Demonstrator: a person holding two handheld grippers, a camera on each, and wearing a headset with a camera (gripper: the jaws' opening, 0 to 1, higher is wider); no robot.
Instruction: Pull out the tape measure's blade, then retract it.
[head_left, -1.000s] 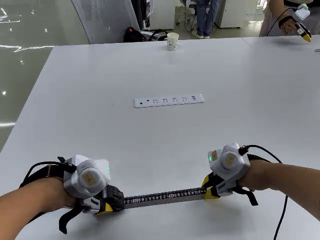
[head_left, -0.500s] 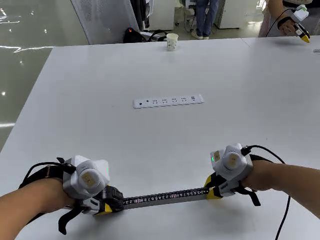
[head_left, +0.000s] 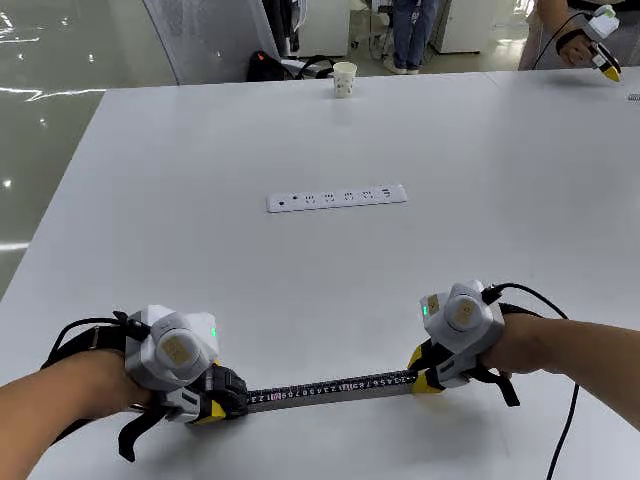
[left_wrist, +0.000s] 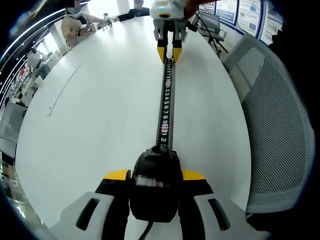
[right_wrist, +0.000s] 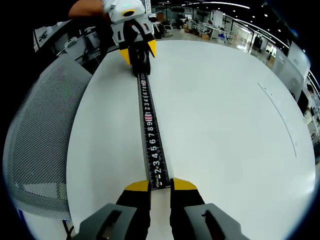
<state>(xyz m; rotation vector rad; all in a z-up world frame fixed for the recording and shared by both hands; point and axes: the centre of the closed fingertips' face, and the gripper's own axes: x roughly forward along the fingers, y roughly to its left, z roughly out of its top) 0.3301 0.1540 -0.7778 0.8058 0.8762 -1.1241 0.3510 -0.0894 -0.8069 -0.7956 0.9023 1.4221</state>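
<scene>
The black tape measure case (left_wrist: 156, 182) sits between the yellow-tipped jaws of my left gripper (left_wrist: 152, 176), which is shut on it; the case (head_left: 226, 391) is at the lower left of the head view. Its dark numbered blade (head_left: 330, 388) runs flat over the white table to my right gripper (head_left: 420, 375). In the right gripper view the blade (right_wrist: 151, 140) ends between the jaws of my right gripper (right_wrist: 157, 185), shut on the blade's tip. The left gripper (right_wrist: 136, 50) and case show at the blade's far end there, and the right gripper (left_wrist: 170, 50) shows across the left gripper view.
A white power strip (head_left: 337, 199) lies mid-table. A paper cup (head_left: 345, 79) stands near the far edge. Another person's hand with a gripper (head_left: 590, 45) is at the far right corner. A grey mesh chair (left_wrist: 272, 115) stands beside the table's near edge.
My right gripper has drifted slightly right with the blade tip, so the blade is out a little longer. The left gripper and case have barely moved.
</scene>
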